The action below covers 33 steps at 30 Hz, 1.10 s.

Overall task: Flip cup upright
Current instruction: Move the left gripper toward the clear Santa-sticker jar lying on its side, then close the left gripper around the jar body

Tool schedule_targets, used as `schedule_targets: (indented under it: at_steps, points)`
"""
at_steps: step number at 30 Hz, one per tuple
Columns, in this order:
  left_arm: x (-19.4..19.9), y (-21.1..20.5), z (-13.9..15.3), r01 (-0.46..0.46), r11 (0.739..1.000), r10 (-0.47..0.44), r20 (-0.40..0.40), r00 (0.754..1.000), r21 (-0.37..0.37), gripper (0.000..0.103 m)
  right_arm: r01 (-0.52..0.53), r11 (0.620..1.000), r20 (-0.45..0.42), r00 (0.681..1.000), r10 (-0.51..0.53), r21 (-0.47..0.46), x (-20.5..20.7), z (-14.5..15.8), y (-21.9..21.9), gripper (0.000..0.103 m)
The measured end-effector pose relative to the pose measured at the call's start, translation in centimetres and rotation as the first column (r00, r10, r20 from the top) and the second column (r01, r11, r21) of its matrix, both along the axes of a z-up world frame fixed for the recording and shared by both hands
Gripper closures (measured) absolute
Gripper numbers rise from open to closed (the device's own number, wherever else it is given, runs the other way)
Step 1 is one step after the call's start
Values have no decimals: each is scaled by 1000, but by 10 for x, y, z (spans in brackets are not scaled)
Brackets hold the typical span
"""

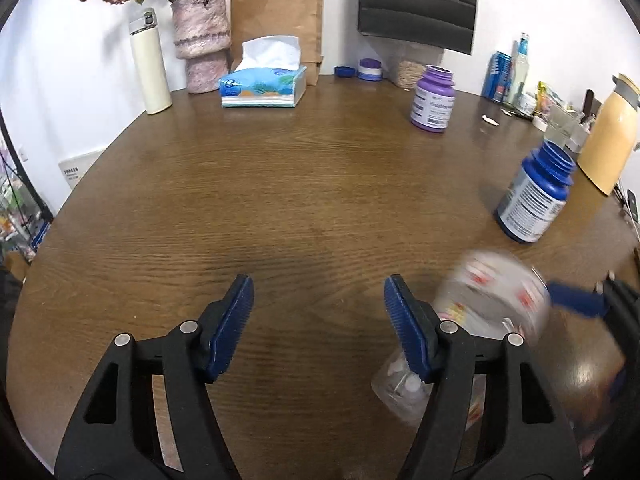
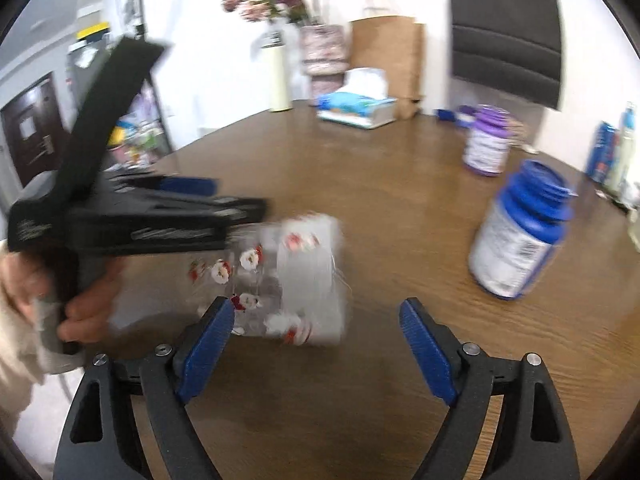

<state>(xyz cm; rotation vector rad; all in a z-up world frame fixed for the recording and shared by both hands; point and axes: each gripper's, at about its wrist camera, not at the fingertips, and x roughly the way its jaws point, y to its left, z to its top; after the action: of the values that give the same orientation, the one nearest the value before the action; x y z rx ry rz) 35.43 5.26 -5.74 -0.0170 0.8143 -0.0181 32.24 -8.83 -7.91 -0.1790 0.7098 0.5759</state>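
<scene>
The clear plastic cup with red-and-white Santa prints [image 2: 288, 280] lies blurred on the brown wooden bench [image 1: 280, 184], at four o'clock of the left claw [image 1: 319, 312]. Both the left claw and the right claw [image 2: 316, 330] gape wide, holding nothing.

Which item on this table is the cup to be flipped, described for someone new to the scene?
On the round wooden table, look at the near edge, right beside the left gripper. The cup lies there on its side, motion-blurred. Unlike the nearby blue bottle, it is clear plastic printed with small red-and-white Santa figures.
</scene>
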Motion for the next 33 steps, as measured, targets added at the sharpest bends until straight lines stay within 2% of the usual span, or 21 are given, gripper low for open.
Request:
schedule_targets:
  at_steps: [3, 6, 8, 10, 12, 14, 16, 17, 18, 19, 20, 24, 27, 33]
  points:
    - [-8, -7, 2, 1, 999, -2, 18, 1000, 52, 39, 81, 997, -8, 997, -81, 18, 7, 0, -15, 14]
    - [-15, -9, 7, 20, 999, -21, 14, 1000, 45, 37, 147, 988, -43, 989, -145, 56, 11, -1, -30, 14]
    - [-20, -8, 19, 11, 1000, -12, 30, 999, 8, 31, 167, 983, -60, 985, -163, 69, 9, 0, -39, 14]
    - [-26, -12, 30, 66, 995, -63, 42, 997, -77, 15, 194, 977, -62, 980, -189, 87, 6, 3, -49, 14]
    - [-23, -30, 31, 171, 973, -174, -6, 985, -153, 10, 210, 972, -75, 976, -203, 104, 3, 3, -59, 14]
    - [-15, -52, 22, 247, 959, -258, -70, 964, -139, 10, 239, 965, -96, 969, -229, 111, -1, 1, -70, 14]
    - [-6, -66, 10, 237, 967, -246, -117, 962, -89, 12, 270, 955, -109, 960, -257, 124, -3, -1, -82, 13]
    - [-1, -69, 4, 223, 971, -233, -134, 963, -85, 16, 296, 951, -99, 953, -287, 92, -6, -3, -86, 13]
    - [3, -71, -1, 211, 974, -221, -147, 964, -80, 31, 305, 948, -93, 950, -298, 85, -10, -5, -89, 13]
    - [6, -72, -4, 200, 977, -210, -158, 965, -76, 41, 310, 946, -100, 948, -302, 89, -12, -7, -92, 13]
    - [9, -73, -8, 189, 979, -199, -169, 965, -77, 44, 312, 945, -109, 947, -301, 97, -11, -9, -95, 13]
    - [9, -72, -10, 169, 982, -180, -170, 969, -80, 44, 318, 938, -123, 945, -303, 140, -14, -14, -103, 13]
    - [4, -69, -9, 157, 985, -167, -175, 970, -69, 44, 263, 953, -108, 963, -248, 152, -15, -13, -100, 13]
    - [-1, -68, -16, 152, 986, -163, -189, 968, -71, 44, 308, 929, -151, 948, -281, 205, -7, -15, -111, 13]
